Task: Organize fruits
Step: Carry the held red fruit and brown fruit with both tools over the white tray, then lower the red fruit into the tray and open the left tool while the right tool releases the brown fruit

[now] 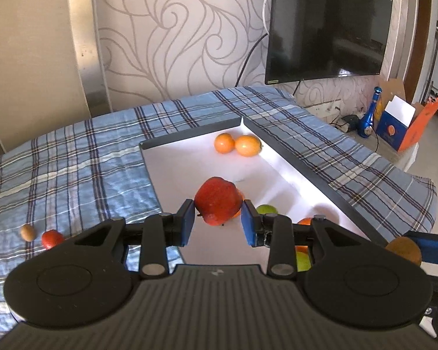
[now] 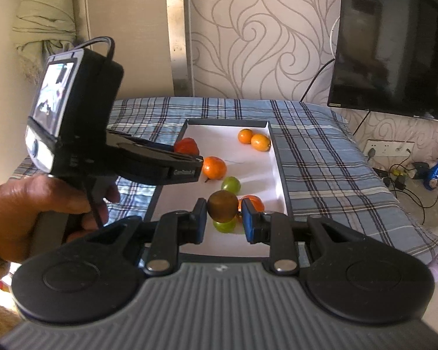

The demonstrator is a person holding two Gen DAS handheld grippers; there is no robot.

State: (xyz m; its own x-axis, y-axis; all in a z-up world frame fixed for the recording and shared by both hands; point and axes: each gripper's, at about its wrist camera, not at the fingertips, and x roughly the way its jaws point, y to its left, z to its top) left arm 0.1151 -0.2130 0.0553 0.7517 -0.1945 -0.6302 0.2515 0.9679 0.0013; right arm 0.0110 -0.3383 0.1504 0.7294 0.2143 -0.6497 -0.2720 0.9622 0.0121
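Note:
My left gripper (image 1: 217, 218) is shut on a red apple-like fruit (image 1: 217, 201), held above the white tray (image 1: 175, 163) near its left side. My right gripper (image 2: 223, 215) is shut on a small brown fruit (image 2: 222, 205) over the tray's (image 2: 274, 160) near end. Two oranges (image 1: 237, 145) lie in the tray's far corner. In the right wrist view an orange (image 2: 214, 168), a green fruit (image 2: 230, 184) and another orange (image 2: 255, 201) lie in the tray, with a second green fruit (image 2: 224, 226) under the brown one. The left gripper (image 2: 187, 160) with the red fruit (image 2: 187, 146) shows at the left.
On the blue plaid cloth (image 1: 73, 160) left of the tray lie a small brown fruit (image 1: 28, 232) and a red fruit (image 1: 52, 238). A dark TV (image 1: 327, 23) hangs on the wall behind. A blue bottle (image 1: 370, 116) and boxes (image 1: 406, 125) stand at the right. A person's hand (image 2: 38, 213) holds the left gripper.

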